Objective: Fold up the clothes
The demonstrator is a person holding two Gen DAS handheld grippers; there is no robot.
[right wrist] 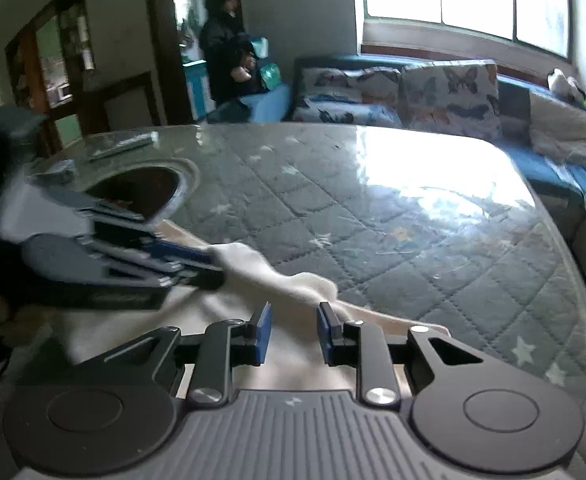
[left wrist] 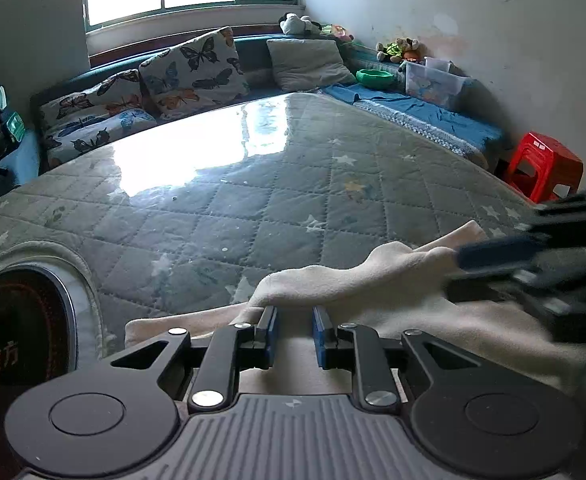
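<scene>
I see one cream fleece garment (left wrist: 333,292) bunched on one quilted star-print table cover (left wrist: 253,200). My left gripper (left wrist: 293,320) and right gripper (right wrist: 294,316) both hover over it, fingers apart.

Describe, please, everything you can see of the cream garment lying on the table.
The cream garment looks like soft, thick fabric, rumpled into a raised ridge along its far edge. It lies at the near edge of the quilted star-print table cover. The left gripper and right gripper stand open over it.
</scene>
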